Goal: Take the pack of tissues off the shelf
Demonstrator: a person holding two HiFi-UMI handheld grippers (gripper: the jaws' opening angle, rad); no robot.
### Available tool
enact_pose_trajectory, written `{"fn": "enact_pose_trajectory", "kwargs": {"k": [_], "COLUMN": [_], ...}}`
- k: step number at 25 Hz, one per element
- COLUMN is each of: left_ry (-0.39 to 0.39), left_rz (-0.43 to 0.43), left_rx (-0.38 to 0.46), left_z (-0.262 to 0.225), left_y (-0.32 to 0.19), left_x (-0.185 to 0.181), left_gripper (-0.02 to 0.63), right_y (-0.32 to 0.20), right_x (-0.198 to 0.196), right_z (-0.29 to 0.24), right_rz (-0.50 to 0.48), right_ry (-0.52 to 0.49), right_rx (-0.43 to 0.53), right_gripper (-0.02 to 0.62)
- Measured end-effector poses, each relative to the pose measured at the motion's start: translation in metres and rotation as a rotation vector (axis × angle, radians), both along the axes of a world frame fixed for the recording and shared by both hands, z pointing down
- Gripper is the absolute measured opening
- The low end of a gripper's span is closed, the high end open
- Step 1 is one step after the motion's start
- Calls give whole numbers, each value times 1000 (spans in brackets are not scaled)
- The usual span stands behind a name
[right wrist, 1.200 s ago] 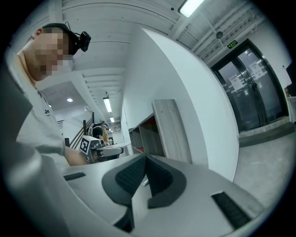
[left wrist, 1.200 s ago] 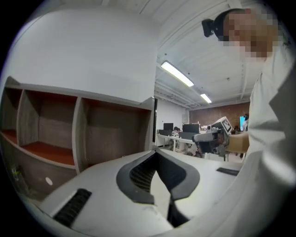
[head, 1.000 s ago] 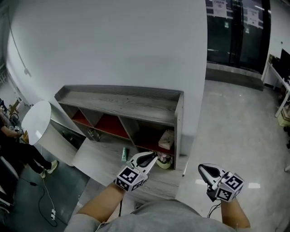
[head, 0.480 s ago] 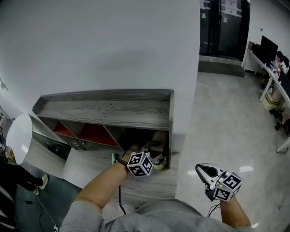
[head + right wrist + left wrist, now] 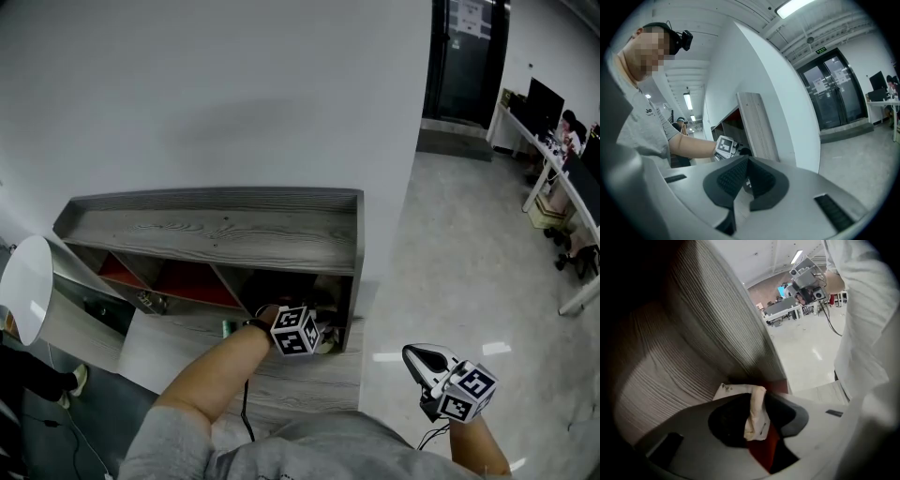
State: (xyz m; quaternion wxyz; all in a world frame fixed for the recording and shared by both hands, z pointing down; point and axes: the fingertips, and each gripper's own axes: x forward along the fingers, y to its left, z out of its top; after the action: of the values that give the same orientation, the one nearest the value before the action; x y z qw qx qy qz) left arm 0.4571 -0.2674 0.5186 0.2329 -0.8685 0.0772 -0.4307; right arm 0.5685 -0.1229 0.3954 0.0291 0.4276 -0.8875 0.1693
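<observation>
Tissue pack [image 5: 757,417] looks soft and light; my left fingers [image 5: 725,420], just closing, pinch its end; right fingers [image 5: 727,179] shut.

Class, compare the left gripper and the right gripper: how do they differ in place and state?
The left gripper reaches into the shelf's end compartment; the right gripper hangs outside it, over the floor. The left's fingers have just been closing and pinch the pack of tissues between them; the right's meet, empty. Both carry marker cubes.
</observation>
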Motion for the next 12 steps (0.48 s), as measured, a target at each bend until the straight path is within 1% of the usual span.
{"fn": "enact_pose_trajectory", "kwargs": {"k": [2, 6, 9, 12], "left_ry": [-5, 3, 36, 68], "left_rz": [2, -11, -23, -35], "left_rx": [5, 23, 27, 34], "left_z": [-2, -7, -23, -39], "left_y": [1, 6, 20, 46], "left_x": [0, -1, 0, -2], "left_gripper": [138, 120, 117, 115], "right_y": [0, -1, -4, -7], "right_x": [2, 3, 3, 0], "right_z": [-1, -6, -12, -16], "right_rz": [-1, -24, -61, -112], "right_ry": [3, 7, 12, 15], "right_rx": [0, 10, 24, 36], "right_gripper": [18, 18, 18, 18]}}
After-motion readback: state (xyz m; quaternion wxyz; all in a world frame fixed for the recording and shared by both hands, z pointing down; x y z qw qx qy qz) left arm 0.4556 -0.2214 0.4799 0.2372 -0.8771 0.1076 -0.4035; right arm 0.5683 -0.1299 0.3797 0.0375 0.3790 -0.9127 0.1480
